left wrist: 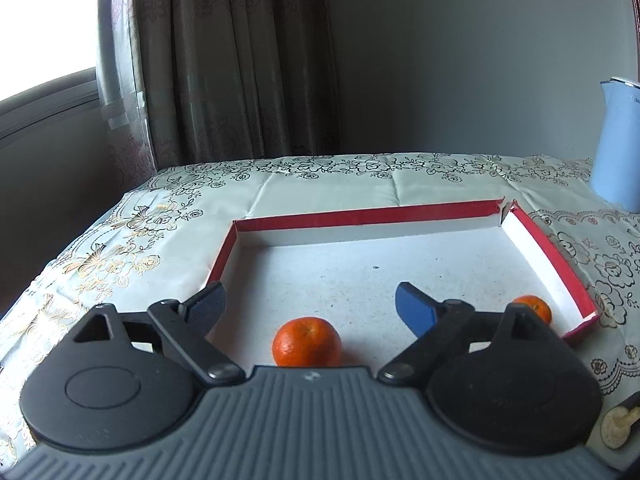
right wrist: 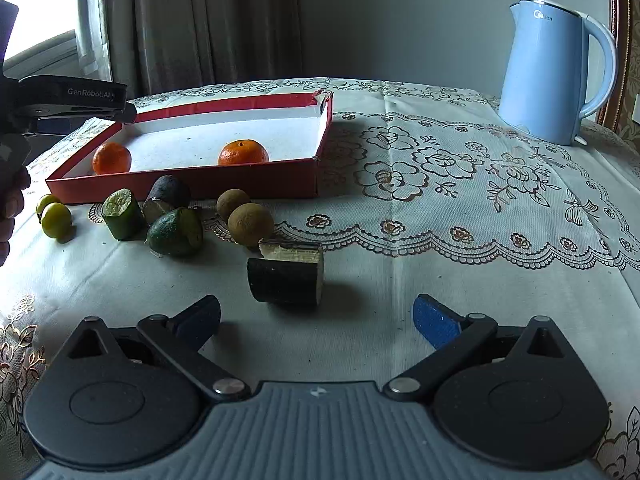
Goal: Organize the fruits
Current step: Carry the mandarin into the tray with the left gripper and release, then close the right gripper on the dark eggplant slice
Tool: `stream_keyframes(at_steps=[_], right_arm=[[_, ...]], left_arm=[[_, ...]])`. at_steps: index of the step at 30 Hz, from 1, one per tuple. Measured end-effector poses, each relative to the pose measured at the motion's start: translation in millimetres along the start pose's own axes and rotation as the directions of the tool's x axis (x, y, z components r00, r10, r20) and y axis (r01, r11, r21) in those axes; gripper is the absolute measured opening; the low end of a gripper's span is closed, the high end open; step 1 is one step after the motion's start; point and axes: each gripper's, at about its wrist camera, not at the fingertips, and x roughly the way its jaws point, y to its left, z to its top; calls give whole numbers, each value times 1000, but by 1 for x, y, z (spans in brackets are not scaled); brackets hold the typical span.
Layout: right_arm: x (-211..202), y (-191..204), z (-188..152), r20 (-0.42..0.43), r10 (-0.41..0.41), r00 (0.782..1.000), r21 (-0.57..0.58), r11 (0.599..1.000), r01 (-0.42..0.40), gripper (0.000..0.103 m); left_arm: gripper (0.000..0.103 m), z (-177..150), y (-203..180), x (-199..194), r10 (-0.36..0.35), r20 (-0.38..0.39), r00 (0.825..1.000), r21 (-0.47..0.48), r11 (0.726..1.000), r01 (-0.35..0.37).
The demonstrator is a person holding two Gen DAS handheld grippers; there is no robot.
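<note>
Both pairs of jaws stand released, nothing between them. The left gripper (left wrist: 310, 304) hangs over the red tray (left wrist: 360, 214), where two oranges (left wrist: 307, 342) lie, one at each near corner. The right gripper (right wrist: 316, 320) hovers above the surface (right wrist: 460, 280), near one dark cut piece (right wrist: 286, 278). Beyond lie two brown fruits (right wrist: 250, 224), three green pieces (right wrist: 176, 232) and two small yellow-green fruits (right wrist: 56, 218) along the tray's front wall. One kettle (right wrist: 556, 72) stands far right, with open cloth between.

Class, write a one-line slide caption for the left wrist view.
Open left gripper above a red-rimmed tray holding two oranges, one between its fingers, one at the right wall.
</note>
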Motion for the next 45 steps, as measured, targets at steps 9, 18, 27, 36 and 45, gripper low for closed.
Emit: stream_keyframes(at_steps=[9,18,27,36,45], right_arm=[[-2,-6,0,12,27,1000,26,999,-28,103],[-8,-19,-1,64,109,992,99,988,-115,103],[-3,2,3,51,25,998,11,1000,-26,91],[-1,9,1,53,-25,998,-9,1000,26,48],[-3,15,1,62,-16,998,-27,999,17,32]], left_arm=[[99,-60,20,-80,-47,43,998,-16,999,47],[103,-108,22,-110,-67,-6,998,-4,998,67],[103,-119,20,-102,-83,-69,994,2,996,84],[103,-120,24,-98,-107,-91,990,-28,994,104],[103,-119,26,-96,-115,-99,989,-39,993,111]])
